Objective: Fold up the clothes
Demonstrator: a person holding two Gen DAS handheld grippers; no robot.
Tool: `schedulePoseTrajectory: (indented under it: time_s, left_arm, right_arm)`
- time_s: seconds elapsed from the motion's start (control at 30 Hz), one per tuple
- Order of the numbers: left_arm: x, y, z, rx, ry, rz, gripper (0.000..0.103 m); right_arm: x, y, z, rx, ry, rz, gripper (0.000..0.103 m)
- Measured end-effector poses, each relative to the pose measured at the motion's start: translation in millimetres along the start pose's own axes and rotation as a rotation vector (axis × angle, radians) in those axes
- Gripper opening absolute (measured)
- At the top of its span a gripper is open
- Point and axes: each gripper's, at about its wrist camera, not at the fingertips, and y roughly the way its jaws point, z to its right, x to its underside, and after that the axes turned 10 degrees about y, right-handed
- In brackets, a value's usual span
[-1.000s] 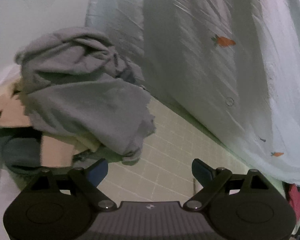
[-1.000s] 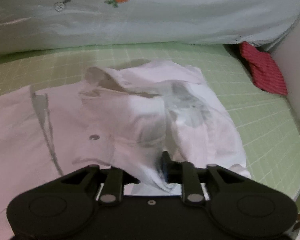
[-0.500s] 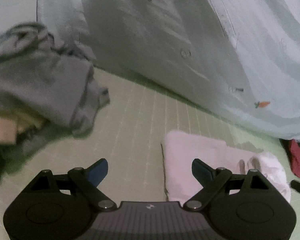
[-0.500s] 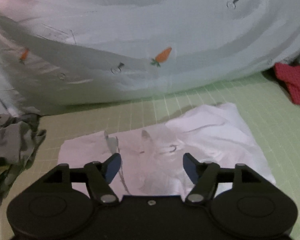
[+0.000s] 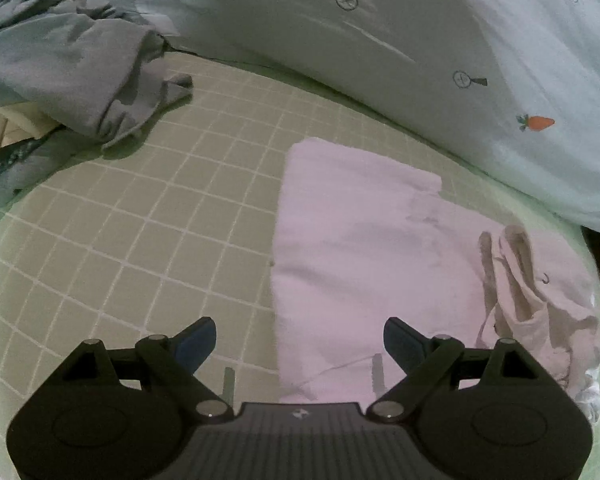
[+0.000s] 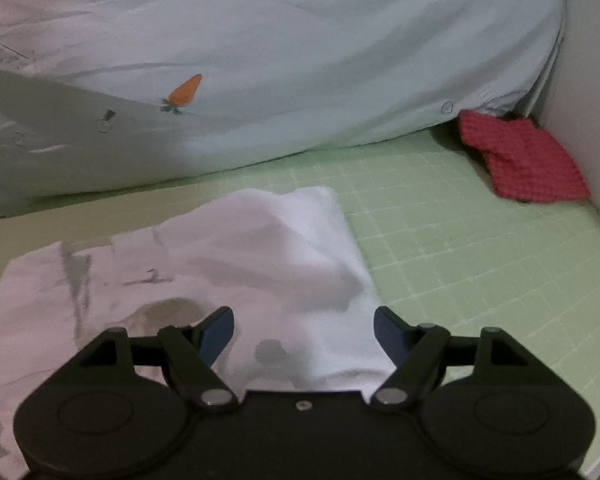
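Note:
A pale pink garment (image 5: 372,248) lies partly folded on the green checked sheet (image 5: 148,216); it also shows in the right wrist view (image 6: 236,256). Its collar end (image 5: 516,280) is bunched at the right. My left gripper (image 5: 298,338) is open and empty, hovering over the garment's near left edge. My right gripper (image 6: 304,330) is open and empty, low over the garment's right part.
A heap of grey clothes (image 5: 68,60) lies at the left. A pale duvet with carrot prints (image 5: 440,52) runs along the back, also in the right wrist view (image 6: 260,60). A red checked cloth (image 6: 520,156) lies by the wall at the right.
My right gripper let go of the pink garment, opened and drew back. My left gripper swung right from the grey heap and now hovers over the garment.

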Motion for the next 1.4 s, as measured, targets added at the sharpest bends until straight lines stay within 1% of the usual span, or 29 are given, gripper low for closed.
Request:
schedulePoseTrajectory:
  time_s: [0.07,0.13,0.2,0.23,0.3,0.37,0.4,0.43,0.5,0.6,0.67,0.73,0.77,0.8,0.87,0.93,1.03,1.1,1.13,1.2,1.3,1.4]
  left_arm:
    - [-2,8,4,-0.003,-0.003,-0.014,0.091]
    - [-3,17,7,-0.004,-0.003,-0.030,0.091]
    - [-5,26,7,-0.003,0.010,-0.046,0.091]
    - [-6,30,7,-0.002,0.017,-0.054,0.091]
    - [-8,39,6,-0.001,0.027,-0.070,0.091]
    - [-8,47,2,0.009,0.029,-0.081,0.091]
    - [-8,50,1,0.014,0.032,-0.087,0.091]
    - [-8,53,-1,0.018,0.036,-0.094,0.091]
    - [-9,59,-3,0.031,0.041,-0.105,0.091]
    - [-9,64,-6,0.062,0.041,-0.101,0.091]
    - [-11,66,-4,0.081,0.061,-0.093,0.091]
    - [-14,69,-3,0.108,0.080,-0.087,0.089]
    - [-16,70,-3,0.122,0.082,-0.081,0.086]
    - [-17,71,-3,0.134,0.083,-0.078,0.080]
    - [-20,72,-3,0.159,0.082,-0.072,0.073]
    - [-22,73,-4,0.164,0.073,-0.077,0.069]
    - [-25,74,-5,0.164,0.058,-0.089,0.055]
    - [-27,74,-7,0.166,0.044,-0.096,0.039]
    - [-29,72,-9,0.170,0.025,-0.096,0.034]
    - [-31,65,-11,0.180,-0.020,-0.083,0.018]
    - [-34,47,-5,0.191,-0.081,-0.029,0.008]
    - [-40,21,21,0.205,-0.086,0.043,0.007]
  right_arm:
    - [-6,9,-1,0.014,0.004,0.011,0.084]
    - [-11,18,-2,0.028,0.007,0.018,0.086]
    - [-10,30,-6,0.038,0.008,0.004,0.088]
    - [-7,36,-9,0.042,0.002,-0.010,0.090]
    - [14,52,-22,0.043,-0.043,-0.071,0.093]
    - [34,68,-34,0.044,-0.087,-0.132,0.101]
    - [45,76,-41,0.045,-0.110,-0.163,0.101]
    - [54,81,-46,0.051,-0.126,-0.174,0.103]
    - [65,79,-51,0.086,-0.123,-0.108,0.103]
    - [59,80,-50,0.094,-0.100,-0.145,0.103]
    - [54,80,-51,0.100,-0.095,-0.172,0.103]
    - [50,74,-53,0.115,-0.079,-0.180,0.103]
    - [49,69,-54,0.123,-0.070,-0.174,0.103]
    - [49,62,-54,0.132,-0.060,-0.157,0.103]
    - [49,47,-54,0.151,-0.040,-0.121,0.103]
    - [49,34,-52,0.176,-0.027,-0.088,0.103]
    - [49,20,-44,0.217,-0.024,-0.056,0.103]
    - [51,14,-36,0.242,-0.018,-0.043,0.103]
    - [52,13,-30,0.251,-0.009,-0.039,0.103]
    - [55,13,-17,0.255,0.015,-0.037,0.103]
    - [58,12,3,0.244,0.039,-0.040,0.103]
    - [53,13,25,0.212,0.052,-0.047,0.103]
